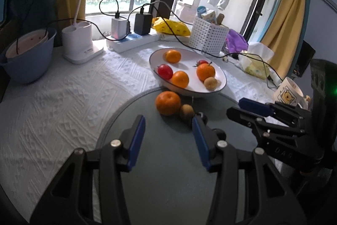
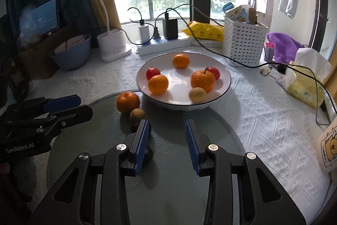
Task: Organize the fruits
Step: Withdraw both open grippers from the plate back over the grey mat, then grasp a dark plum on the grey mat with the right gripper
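Worktop [image 2: 263,119]: white cloth, grey mat [image 2: 168,182], fruit bowl [image 2: 223,85] (by window).
Left claw [image 1: 168,136]: spread, empty.
Right claw [image 2: 167,140]: spread, empty.

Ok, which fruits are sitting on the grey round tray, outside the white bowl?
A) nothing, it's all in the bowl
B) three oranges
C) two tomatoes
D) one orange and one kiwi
D: an orange and a kiwi sit side by side on the grey tray, just in front of the white bowl, which holds the other fruit.
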{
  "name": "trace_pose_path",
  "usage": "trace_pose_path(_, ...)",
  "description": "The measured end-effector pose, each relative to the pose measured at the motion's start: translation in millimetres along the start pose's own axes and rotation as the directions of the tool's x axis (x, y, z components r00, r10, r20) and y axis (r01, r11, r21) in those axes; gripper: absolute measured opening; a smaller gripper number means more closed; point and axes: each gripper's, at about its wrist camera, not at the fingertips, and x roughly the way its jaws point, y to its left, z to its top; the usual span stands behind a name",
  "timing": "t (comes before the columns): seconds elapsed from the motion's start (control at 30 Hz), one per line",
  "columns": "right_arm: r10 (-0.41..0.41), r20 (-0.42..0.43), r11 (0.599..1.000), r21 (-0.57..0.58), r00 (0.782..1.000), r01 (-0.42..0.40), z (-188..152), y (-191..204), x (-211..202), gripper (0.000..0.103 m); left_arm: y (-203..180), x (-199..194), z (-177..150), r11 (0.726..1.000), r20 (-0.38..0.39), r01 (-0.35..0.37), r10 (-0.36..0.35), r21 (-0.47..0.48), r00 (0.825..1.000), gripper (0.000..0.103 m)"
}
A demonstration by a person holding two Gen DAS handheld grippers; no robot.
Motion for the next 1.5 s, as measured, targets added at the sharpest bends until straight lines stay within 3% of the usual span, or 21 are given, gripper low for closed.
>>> trace_pose_path(0.37,0.037,-0.068,0.999,-0.030,0.997,-0.039,-8.7,24.5,14.2,0.044,3.6,-4.5,-14.6,1.000,-0.017,-0.006,0.006,-0.011,1.000,0.048)
trace_pose_path(0.87,0.043,-0.157,0.999,0.017,0.987,-0.041,-23.3,15.8,30.0,0.044,-0.7,1.8,-19.0,1.000,-0.047,-0.020,0.020,-0.009,0.999,0.048)
trace_pose_path(0.97,0.050,-0.152,0.999,0.016,0.987,-0.048,-24.4,15.8,29.8,0.043,-3.2,3.9,-17.6,1.000,-0.052,-0.027,0.026,-0.005,0.998,0.048)
trace_pose_path(1.07,0.075,-0.148,0.997,0.020,0.986,-0.073,-24.6,14.6,28.9,0.031,-5.9,5.4,-17.0,1.000,-0.055,-0.029,0.029,0.000,0.998,0.048)
trace_pose_path(1.5,0.080,-0.082,0.996,0.050,0.993,-0.076,-17.2,-17.3,11.8,0.031,-32.9,22.9,-10.4,0.998,-0.095,-0.030,0.034,0.049,0.995,0.048)
